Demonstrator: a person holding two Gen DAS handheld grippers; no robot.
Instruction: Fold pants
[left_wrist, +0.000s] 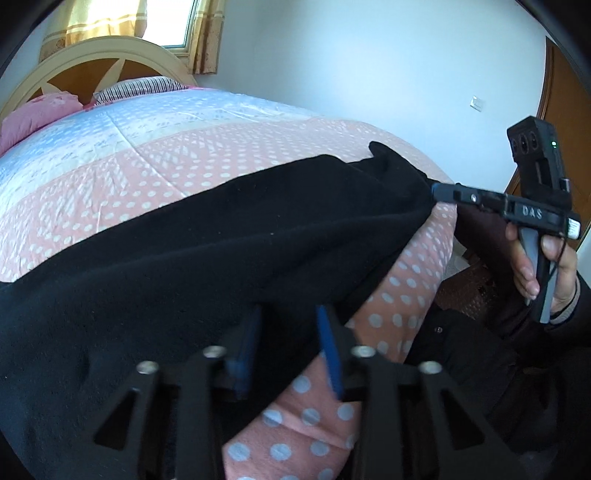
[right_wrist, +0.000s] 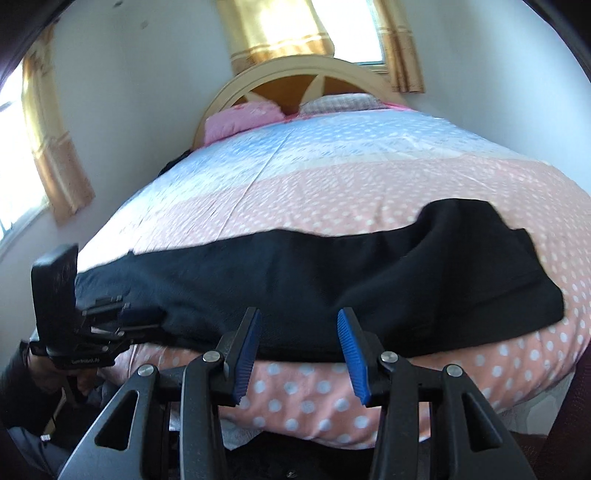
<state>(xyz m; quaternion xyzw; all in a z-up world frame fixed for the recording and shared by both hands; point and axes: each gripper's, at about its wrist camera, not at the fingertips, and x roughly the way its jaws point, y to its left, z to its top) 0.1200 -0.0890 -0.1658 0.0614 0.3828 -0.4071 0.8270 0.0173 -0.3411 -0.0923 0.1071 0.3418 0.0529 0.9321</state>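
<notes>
A polka-dot quilt (right_wrist: 332, 192) covers the bed, pink pillow (right_wrist: 240, 118) against the arched headboard (right_wrist: 295, 70).

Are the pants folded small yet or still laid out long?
Still long: the pants stretch as one black strip across the bed, apparently doubled lengthwise. No crosswise fold shows.

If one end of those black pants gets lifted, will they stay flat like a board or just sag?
The pants would probably sag: they lie in soft folds on the bed and drape over its edge. They look thick and fleecy, so likely not slippery. The bunched end near the right hand-held gripper suggests they crumple easily.
</notes>
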